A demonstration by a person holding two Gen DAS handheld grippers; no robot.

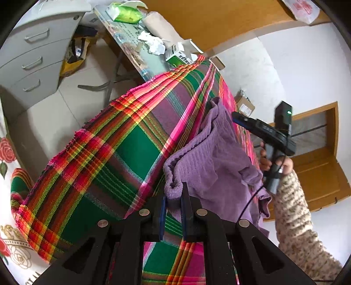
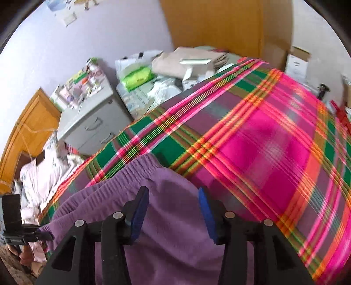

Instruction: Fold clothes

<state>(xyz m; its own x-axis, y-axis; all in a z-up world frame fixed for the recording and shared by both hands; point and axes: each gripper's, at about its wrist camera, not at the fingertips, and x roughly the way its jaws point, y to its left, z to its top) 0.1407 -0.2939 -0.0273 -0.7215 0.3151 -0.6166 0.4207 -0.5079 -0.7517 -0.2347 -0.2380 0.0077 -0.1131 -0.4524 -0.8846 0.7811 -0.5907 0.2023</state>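
The purple garment (image 1: 210, 162), a ribbed knit with a gathered elastic band (image 2: 122, 175) along one edge, lies on the plaid cloth (image 1: 98, 157) that covers the work surface. In the left wrist view its long axis runs from the left gripper away toward the far end of the cloth, ending in a raised fold near the pink stripes. The fabric is bunched and partly lifted, not flat. In the right wrist view the elastic band runs crosswise, from lower left up to the right, with the body of the garment filling the space below it.

The left gripper (image 1: 173, 193) has its fingers drawn close together on a rolled corner of the garment, which bulges just above the blue pads. The right gripper (image 2: 173, 210) stands with its fingers spread apart above the purple fabric; nothing sits between the pads. The right wrist view is blurred, so contact with the cloth below cannot be told.

In the left wrist view the right gripper's body is seen beside the garment's far edge, held by a hand (image 1: 272, 162) in a speckled knit sleeve (image 1: 300, 219).

Beyond the plaid cloth a table (image 1: 122, 39) carries a green packet (image 1: 127, 13), crumpled white paper (image 1: 153, 42) and small boxes. A grey drawer cabinet (image 1: 33, 61) stands on the tiled floor to the left.
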